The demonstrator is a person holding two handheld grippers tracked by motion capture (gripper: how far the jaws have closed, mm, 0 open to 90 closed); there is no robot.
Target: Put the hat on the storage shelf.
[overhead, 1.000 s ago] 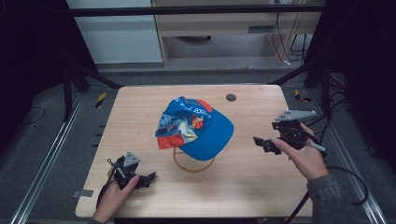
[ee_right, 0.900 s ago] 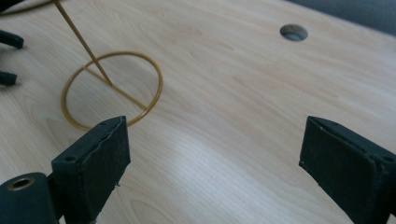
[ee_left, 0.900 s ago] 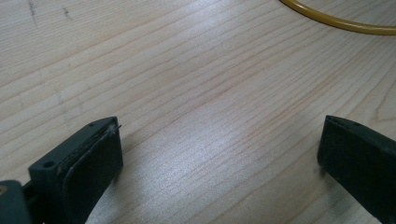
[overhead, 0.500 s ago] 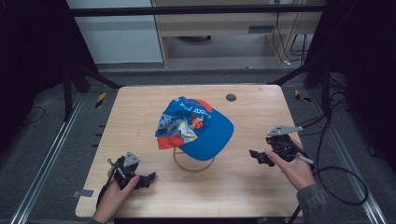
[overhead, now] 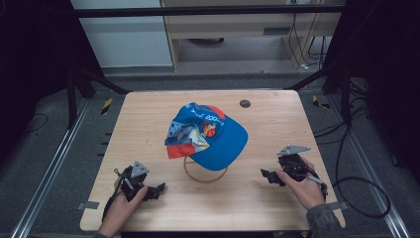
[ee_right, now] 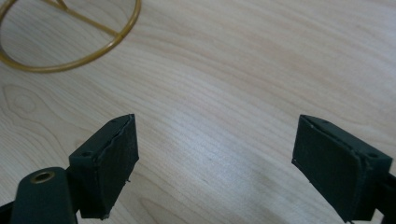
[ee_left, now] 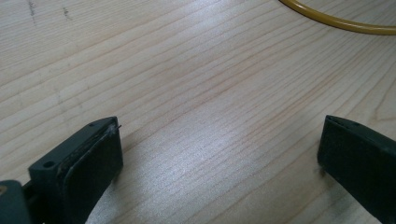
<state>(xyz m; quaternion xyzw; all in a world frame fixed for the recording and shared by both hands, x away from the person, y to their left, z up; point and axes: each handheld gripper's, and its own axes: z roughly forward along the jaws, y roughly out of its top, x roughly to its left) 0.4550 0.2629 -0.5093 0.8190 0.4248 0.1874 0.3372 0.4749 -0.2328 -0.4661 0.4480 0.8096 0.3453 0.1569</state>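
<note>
We rest both grippers low on the desk [overhead: 277, 119], left gripper [overhead: 157, 190] and right gripper [overhead: 267, 176] wide, holding nothing. Cap [overhead: 210, 136] sits on its wire stand [overhead: 204, 173] at center, approx 12 o'clock of us. Next: probably reach in w/ both.

Two black handheld grippers, left gripper [overhead: 159, 188] and right gripper [overhead: 265, 174], each topped with a grey three-cornered plate [overhead: 293, 148]. Flat black pads [ee_right: 112, 161] with chamfered edges, small screw holes in the housings, brass-ringed hole at the right one's base. Black cable [overhead: 364, 198] trailing right. Grey sleeve [overhead: 324, 224].
</note>
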